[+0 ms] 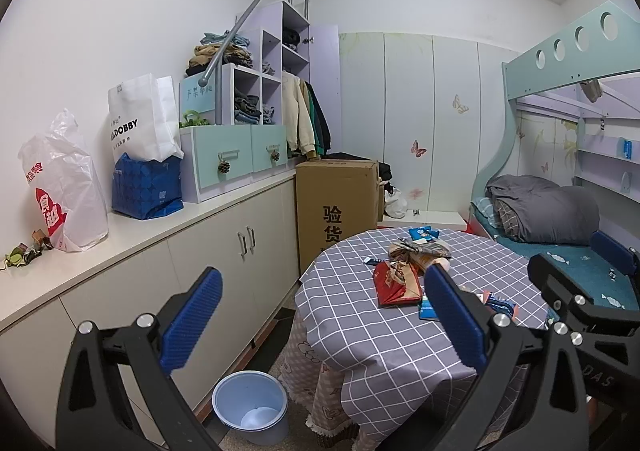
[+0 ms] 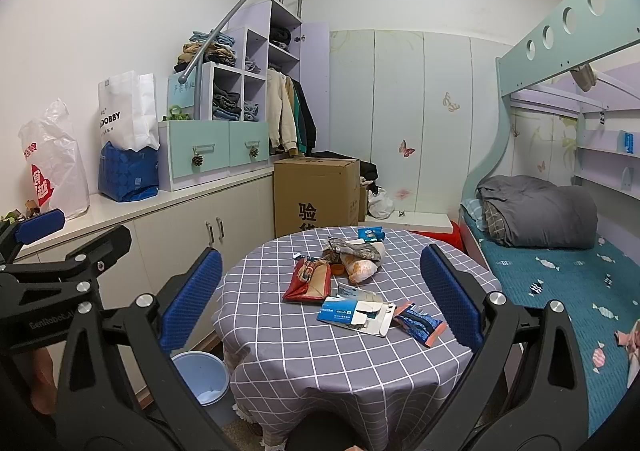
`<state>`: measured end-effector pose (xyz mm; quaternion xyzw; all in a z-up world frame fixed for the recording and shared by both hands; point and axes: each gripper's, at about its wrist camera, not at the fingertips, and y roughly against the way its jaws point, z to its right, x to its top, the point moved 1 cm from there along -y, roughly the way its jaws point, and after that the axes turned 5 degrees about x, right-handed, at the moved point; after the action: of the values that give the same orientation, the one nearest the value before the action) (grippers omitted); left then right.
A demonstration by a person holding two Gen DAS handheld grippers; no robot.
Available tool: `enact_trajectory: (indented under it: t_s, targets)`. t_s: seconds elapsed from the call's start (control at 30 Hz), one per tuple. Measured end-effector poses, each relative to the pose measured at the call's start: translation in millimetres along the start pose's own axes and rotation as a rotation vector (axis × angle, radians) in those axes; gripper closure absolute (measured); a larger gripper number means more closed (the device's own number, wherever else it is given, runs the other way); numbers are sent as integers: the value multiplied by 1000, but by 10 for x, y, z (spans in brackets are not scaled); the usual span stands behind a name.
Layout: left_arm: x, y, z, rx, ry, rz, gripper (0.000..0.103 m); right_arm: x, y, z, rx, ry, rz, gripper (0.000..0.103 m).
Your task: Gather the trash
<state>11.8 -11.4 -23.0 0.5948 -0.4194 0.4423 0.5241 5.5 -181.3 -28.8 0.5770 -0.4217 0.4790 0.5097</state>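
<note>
Left claw [image 1: 320, 315] held level above near edge of worktop, blue pads spread wide, nothing between. Right claw [image 2: 320, 291] beside it, same height, pads also wide apart, empty.

Trash lies clustered mid-worktop: crumpled red-and-brown paper snack bag [image 2: 307, 280], flattened white-and-blue cardboard box [image 2: 354, 311], torn blue-and-orange foil wrapper [image 2: 419, 323], small blue packet [image 2: 370, 234] at far edge.

Round worktop [image 2: 320, 363] draped in grey checked cloth. Light blue plastic bin [image 1: 251, 406] on floor, left of worktop. Bunk bed [image 2: 560, 283] right.
</note>
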Motion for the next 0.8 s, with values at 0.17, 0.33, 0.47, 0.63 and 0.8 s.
enact_trajectory:
  t_s: [0.17, 0.33, 0.47, 0.63, 0.8]
  targets:
    - [16, -7, -9, 0, 0, 1, 4, 5, -3, -3, -1, -1, 0, 6]
    - [17, -9, -10, 0, 0, 0, 4, -36, 6, -16, 4, -4, -3, 6]
    - [19, -44, -28, 0, -2, -7, 4, -54, 1, -26, 3, -3, -5, 6]
    - [19, -67, -48, 1, -5, -14, 4, -69, -12, -40, 14, -13, -12, 6]
    - [16, -139, -56, 2, -7, -40, 4, -31, -79, -22, 23, -17, -26, 6]
